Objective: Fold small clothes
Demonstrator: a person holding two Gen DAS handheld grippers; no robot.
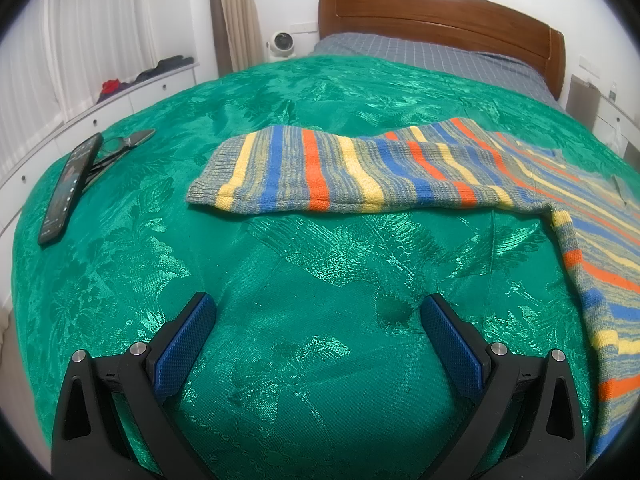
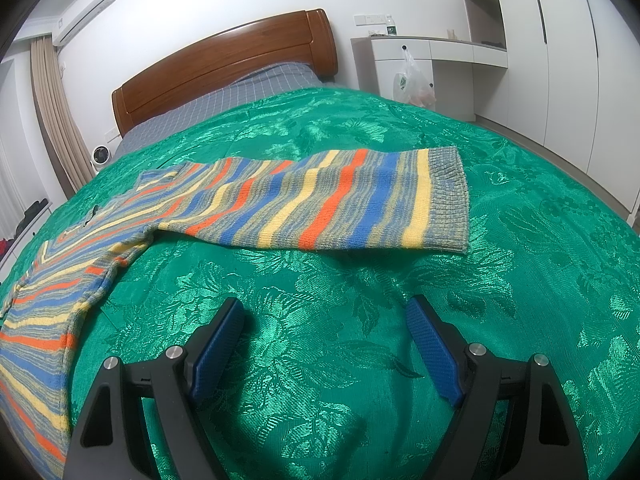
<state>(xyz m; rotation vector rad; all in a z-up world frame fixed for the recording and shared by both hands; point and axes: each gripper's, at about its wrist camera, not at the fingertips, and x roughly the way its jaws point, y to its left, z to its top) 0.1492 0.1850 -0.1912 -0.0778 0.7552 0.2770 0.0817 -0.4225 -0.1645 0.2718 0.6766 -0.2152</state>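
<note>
Green brocade bedspread [image 1: 320, 280] carries everything. At far left a phone [image 1: 70, 188] lies well clear of the work. The striped sweater [image 1: 360, 176] lies flat mid-bed, sleeves out to each side, so its cuffs are likely easy to reach. Left gripper [image 1: 318, 316] and right gripper [image 2: 326, 320] hover short of it, fingers spread wide, holding nothing.

I see my right gripper [image 2: 324, 312] hanging over the green bedspread [image 2: 500, 280] with its jaws spread wide and nothing between them. A striped sweater [image 2: 240, 208] lies flat toward the bed's left edge, one sleeve [image 2: 360, 200] stretched rightward, apart from the blue pads [image 2: 218, 352].
</note>
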